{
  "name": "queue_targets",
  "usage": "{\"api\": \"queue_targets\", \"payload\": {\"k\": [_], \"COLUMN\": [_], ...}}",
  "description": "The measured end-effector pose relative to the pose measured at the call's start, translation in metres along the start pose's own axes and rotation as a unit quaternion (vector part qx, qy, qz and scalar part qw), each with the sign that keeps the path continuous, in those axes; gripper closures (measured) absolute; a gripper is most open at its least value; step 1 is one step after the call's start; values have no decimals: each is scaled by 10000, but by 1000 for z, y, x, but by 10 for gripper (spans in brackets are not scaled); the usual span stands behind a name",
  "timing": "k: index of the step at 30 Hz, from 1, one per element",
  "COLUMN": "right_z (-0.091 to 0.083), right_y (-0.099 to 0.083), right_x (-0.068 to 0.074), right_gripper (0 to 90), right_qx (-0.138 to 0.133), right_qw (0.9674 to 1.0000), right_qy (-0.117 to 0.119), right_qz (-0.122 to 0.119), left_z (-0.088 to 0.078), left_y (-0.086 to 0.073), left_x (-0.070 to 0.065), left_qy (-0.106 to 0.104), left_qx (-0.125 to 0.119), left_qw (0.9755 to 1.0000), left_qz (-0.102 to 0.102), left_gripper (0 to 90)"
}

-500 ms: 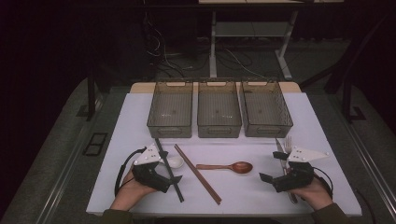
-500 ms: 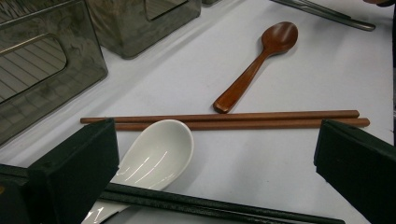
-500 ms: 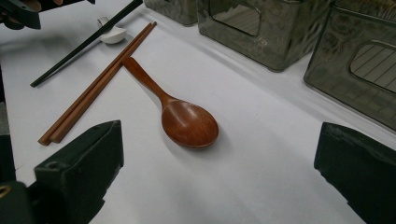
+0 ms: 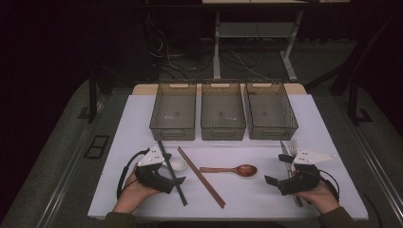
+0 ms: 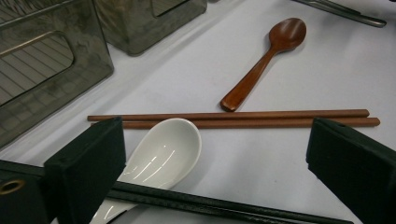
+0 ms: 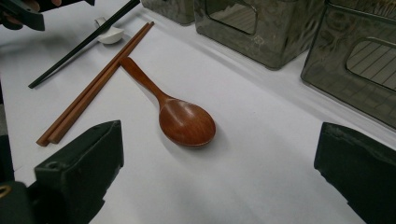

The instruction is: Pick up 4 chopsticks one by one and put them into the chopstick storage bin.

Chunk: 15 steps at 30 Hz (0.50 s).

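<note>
Nearest, the left gripper (image 5: pixel 215 172) has its jaws apart over a glossy white ceramic spoon (image 5: pixel 161 156). The right gripper (image 6: pixel 219 177), jaws apart and empty, faces a smooth wooden spoon (image 6: pixel 187 122). Beyond, the high view adds 2 brown chopsticks (image 4: pixel 201 176), a fork (image 4: pixel 293 145) and 3 translucent ribbed bins (image 4: pixel 223 114).

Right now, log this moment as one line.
left gripper open by white spoon | right gripper open near wooden spoon | bins empty
</note>
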State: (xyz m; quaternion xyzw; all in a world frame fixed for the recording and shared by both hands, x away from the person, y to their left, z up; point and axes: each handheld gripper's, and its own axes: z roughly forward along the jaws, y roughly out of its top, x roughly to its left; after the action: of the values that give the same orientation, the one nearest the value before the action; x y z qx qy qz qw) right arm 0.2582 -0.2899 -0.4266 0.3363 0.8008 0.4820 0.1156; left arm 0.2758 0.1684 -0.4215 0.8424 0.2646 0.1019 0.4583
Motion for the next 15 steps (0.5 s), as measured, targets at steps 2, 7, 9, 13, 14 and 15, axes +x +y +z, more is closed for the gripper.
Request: {"api": "queue_targets", "payload": {"k": [2, 7, 9, 13, 14, 15], "right_z": [0, 0, 1, 1, 2, 2], "right_y": [0, 1, 1, 1, 1, 1], "right_x": [0, 1, 1, 1, 0, 0], "right_gripper": [12, 12, 12, 13, 13, 13], "right_qx": [6, 15, 18, 34, 33, 45], "right_qw": [10000, 10000, 10000, 10000, 10000, 10000], "right_qy": [1, -6, -17, -15, -10, 2], "right_qz": [12, -15, -6, 32, 13, 34], "left_z": [-1, -2, -2, 0, 0, 0], "left_y": [1, 2, 3, 5, 5, 6], "left_x": [1, 5, 7, 11, 12, 13], "left_qy": [61, 179, 204, 333, 368, 420], "left_qx": [28, 71, 133, 213, 232, 246], "left_qw": [10000, 9998, 9997, 9992, 9990, 9988], "left_qz": [9, 9, 24, 42, 63, 69], "left_gripper": [57, 157, 197, 278, 311, 346]}}
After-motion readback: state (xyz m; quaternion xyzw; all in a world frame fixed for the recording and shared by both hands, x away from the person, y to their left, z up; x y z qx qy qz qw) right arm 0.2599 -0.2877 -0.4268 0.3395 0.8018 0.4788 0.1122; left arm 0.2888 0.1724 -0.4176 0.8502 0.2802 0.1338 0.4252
